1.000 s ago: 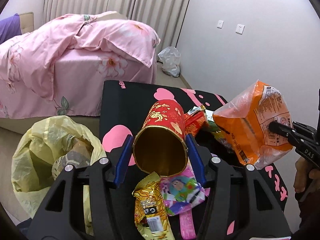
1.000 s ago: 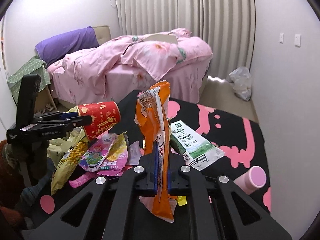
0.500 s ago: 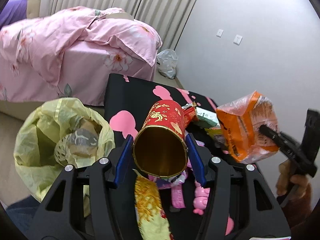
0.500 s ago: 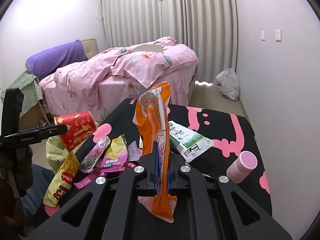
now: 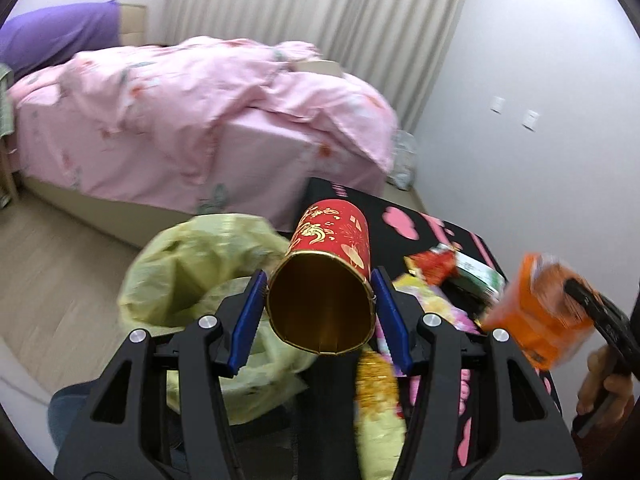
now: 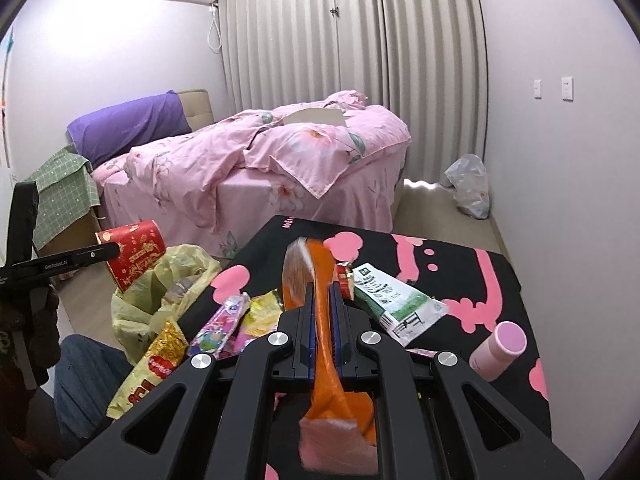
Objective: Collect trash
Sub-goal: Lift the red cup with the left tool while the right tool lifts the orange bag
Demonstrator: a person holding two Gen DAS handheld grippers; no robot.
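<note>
Since the earlier frame the left gripper (image 5: 320, 304) has carried the red paper cup (image 5: 332, 248) leftward off the desk (image 6: 460, 264); the cup now sits at centre frame in the left wrist view, partly over the yellow trash bag (image 5: 192, 264), which was at lower left before. Its jaws remain clamped on the cup's gold rim, mouth toward the camera. The right gripper (image 6: 322, 320) keeps its jaws together on the orange snack packet (image 6: 316, 280), held upright above the desk at lower centre of the right wrist view. The bag's mouth stands open just beside the desk's left edge, bare floor beyond it. Loose wrappers (image 6: 224, 324), a green-and-white carton (image 6: 396, 300) and a pink cylinder (image 6: 500, 348) lie on the black, pink-patterned desk. Behind, a bed (image 6: 248, 172) with a pink quilt fills mid-frame; pleated curtains (image 6: 352, 40) hang upper centre.
</note>
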